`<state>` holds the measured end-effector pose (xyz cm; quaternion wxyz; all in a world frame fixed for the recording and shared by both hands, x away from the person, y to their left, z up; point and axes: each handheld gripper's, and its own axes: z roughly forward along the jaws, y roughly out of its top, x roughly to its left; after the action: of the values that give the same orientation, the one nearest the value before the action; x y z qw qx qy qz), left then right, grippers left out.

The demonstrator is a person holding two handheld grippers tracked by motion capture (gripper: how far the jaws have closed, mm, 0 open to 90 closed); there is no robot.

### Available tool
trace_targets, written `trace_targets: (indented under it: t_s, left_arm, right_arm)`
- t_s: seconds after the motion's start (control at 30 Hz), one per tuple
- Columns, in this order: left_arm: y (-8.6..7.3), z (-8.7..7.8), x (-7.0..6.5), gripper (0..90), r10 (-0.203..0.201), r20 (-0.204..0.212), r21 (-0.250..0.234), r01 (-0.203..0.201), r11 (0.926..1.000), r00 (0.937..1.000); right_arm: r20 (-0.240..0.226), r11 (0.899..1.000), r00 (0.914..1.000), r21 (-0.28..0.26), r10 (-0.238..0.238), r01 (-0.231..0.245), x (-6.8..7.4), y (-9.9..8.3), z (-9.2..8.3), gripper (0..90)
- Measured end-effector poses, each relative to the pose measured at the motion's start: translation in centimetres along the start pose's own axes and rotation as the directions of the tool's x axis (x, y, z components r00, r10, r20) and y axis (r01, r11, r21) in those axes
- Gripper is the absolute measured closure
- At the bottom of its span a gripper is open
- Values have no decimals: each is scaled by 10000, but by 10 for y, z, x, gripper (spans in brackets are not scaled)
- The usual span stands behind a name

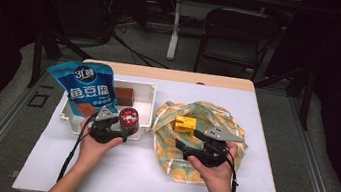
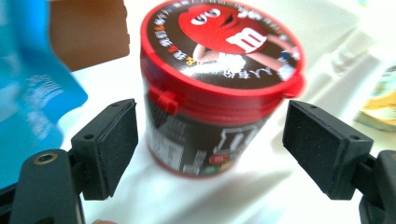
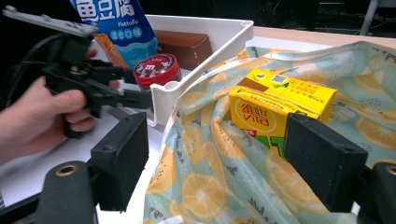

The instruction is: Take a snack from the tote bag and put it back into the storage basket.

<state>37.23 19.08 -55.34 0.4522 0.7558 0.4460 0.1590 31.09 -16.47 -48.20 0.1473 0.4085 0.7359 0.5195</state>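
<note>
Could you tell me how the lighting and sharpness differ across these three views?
High view: dark surroundings, the white table lit. Left gripper view: washed-out bright background, the red-lidded candy tub slightly smeared by blur. Right gripper view: evenly lit, the yellow drink carton sharp, its own near jaws soft.

Left hand (image 1: pixel 95 142): wrapped round the handle of the left gripper (image 2: pixel 210 135), forearm entering from the bottom edge.
Left gripper jaws: apart, pads facing each other, neither pressing on anything.
Right hand (image 1: pixel 212 170): holding the right gripper (image 3: pixel 217 158) level, pointing forward.
Right gripper jaws: spread wide.
</note>
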Motion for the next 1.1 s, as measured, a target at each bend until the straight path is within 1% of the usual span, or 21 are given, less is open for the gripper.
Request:
trace_targets:
  t_s: [0.07,0.1,0.13,0.17,0.2,0.23,0.27,0.3,0.37,0.4,0.43,0.5,0.53,0.6,0.7,0.77,0.8,0.9,0.97,1.07,1.1]
  left_arm:
    - [-2,-13,0,219,-21,-104,-165,20,9999,9999]
    - [-3,-20,0,268,-3,-103,-302,0,9995,9999]
    - [-4,-26,0,336,40,-100,-384,-44,9993,9999]
    - [-5,-30,0,435,-23,-110,-486,18,9988,9999]
    - [-5,-34,1,543,-166,-149,-538,158,9984,9998]
    - [-5,-37,2,640,-352,-18,-574,351,9977,9994]
    - [-5,-38,2,725,-478,112,-559,483,9973,9988]
    - [-5,-36,2,771,-503,77,-496,506,9975,9987]
    - [-5,-32,1,855,-704,270,-353,713,9968,9972]
    - [-6,-29,1,882,-725,294,-339,735,9967,9969]
    - [-5,-27,1,899,-753,249,-258,759,9968,9969]
    - [-4,-23,2,900,-1081,396,-309,1094,9935,9933]
    - [-4,-20,2,900,-1131,376,-351,1144,9928,9929]
    - [-2,-16,2,900,-1073,314,-191,1079,9940,9937]
    - [4,-10,1,900,-1093,192,-99,1095,9939,9938]
    - [7,-6,2,900,-1195,115,-245,1198,9925,9928]
    - [9,-3,3,900,-1307,127,-173,1309,9912,9913]
    - [13,2,4,900,-1324,108,-151,1326,9911,9911]
    - [15,5,3,896,-1543,181,-223,1547,9877,9879]
    - [13,8,-4,890,-1318,223,-43,1319,9912,9910]
    - [12,8,-6,887,-1239,255,108,1236,9923,9920]
  right_arm:
    - [14,10000,10000,1,1,-1,-1,0,-1,222]
    - [49,10000,10000,-4,-12,12,-2,0,-2,221]
    - [31,10000,10000,-35,11,-11,-3,0,-2,222]
    - [81,10000,10000,-34,31,-31,-3,0,-3,222]
    - [112,9999,9999,-100,93,-92,-4,0,-3,222]
    - [124,9998,9998,-131,137,-136,-4,0,-3,223]
    - [131,9999,9998,-113,124,-122,-4,0,-3,223]
    - [138,9998,9998,-143,143,-141,-4,0,-3,223]
    - [124,9999,9999,-99,107,-105,-4,0,-3,223]
    - [98,9999,9999,-90,88,-88,-4,0,-3,224]
    - [109,9999,9999,-96,89,-88,-4,0,-3,224]
    - [121,9999,9999,-130,108,-107,-4,0,-2,224]
    - [111,9998,9999,-138,127,-125,-4,0,-2,224]
    - [137,9999,9998,-96,117,-115,-5,0,-2,224]
    - [120,9999,9999,-91,121,-120,-6,0,-3,225]
    - [139,9999,9998,-93,131,-130,-7,0,-3,225]
    - [148,9999,9998,-90,134,-132,-7,-1,-3,225]
    - [124,9999,9998,-66,148,-147,-7,-1,-2,226]
    - [179,9998,9997,-79,184,-183,-6,-1,-1,226]
    - [171,9998,9997,-89,169,-167,-7,-1,0,226]
    - [170,9998,9997,-105,180,-178,-7,-1,0,226]
